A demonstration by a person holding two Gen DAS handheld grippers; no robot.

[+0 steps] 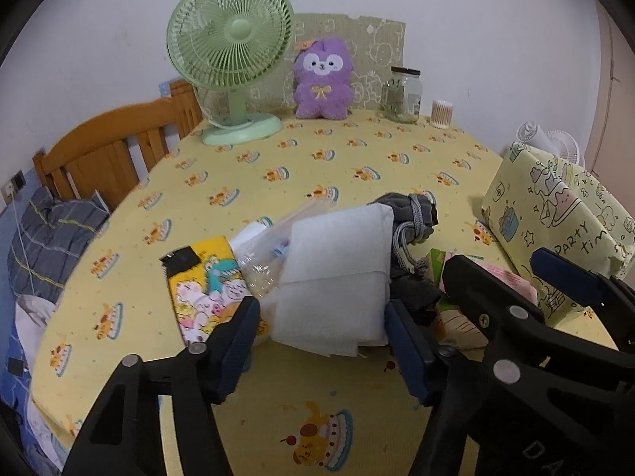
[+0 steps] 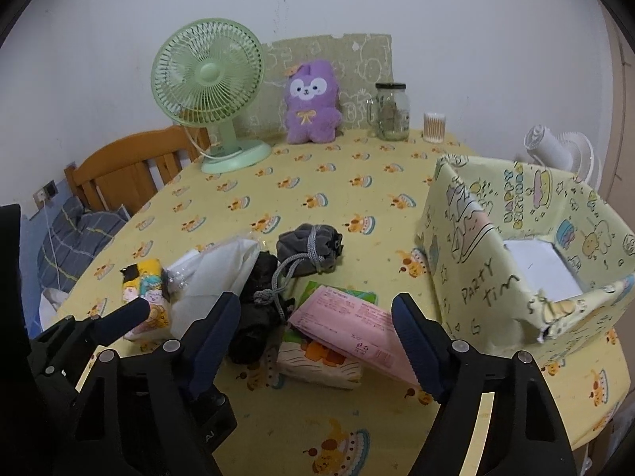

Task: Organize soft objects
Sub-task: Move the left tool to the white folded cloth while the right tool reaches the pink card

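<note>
On the worktop: a yellow cloth [image 1: 317, 166] printed with small cakes covers it, and a heap of soft things lies near the front edge.
Left claw [image 1: 321, 317]: jaws partly open, one finger on each side of a folded white cloth [image 1: 337, 277]; whether the pads press on it I cannot tell.
Right claw [image 2: 315, 317]: jaws wide apart, holding nothing, poised over a pink packet [image 2: 349, 325].
Pink packet: lies tilted on a cream tissue pack [image 2: 317, 365] printed with orange shapes, with a green packet [image 2: 357, 295] just behind.
White cloth: rests on a clear plastic bag [image 1: 266, 261], beside a yellow cartoon tissue pack [image 1: 202, 281] to its left.
Grey drawstring pouch [image 2: 309, 250]: sits behind the heap, its cord trailing forward to a knot.
Dark cloth bundle [image 2: 258, 317]: lies between the white cloth and the pink packet.
Paper-wrapped box [image 2: 476, 277]: open-topped, pale yellow with party drawings, at the right of the worktop, near the pink packet; a white sheet [image 2: 539, 265] lies inside.
Back of worktop: a green desk fan [image 2: 210, 91], a purple plush toy [image 2: 311, 103], a glass jar [image 2: 391, 113] and a tub of cotton swabs [image 2: 433, 127] stand in a row along the wall.
Left side: a wooden headboard [image 2: 131, 170] and a grey plaid pillow [image 2: 75, 242] lie past the worktop's edge.
</note>
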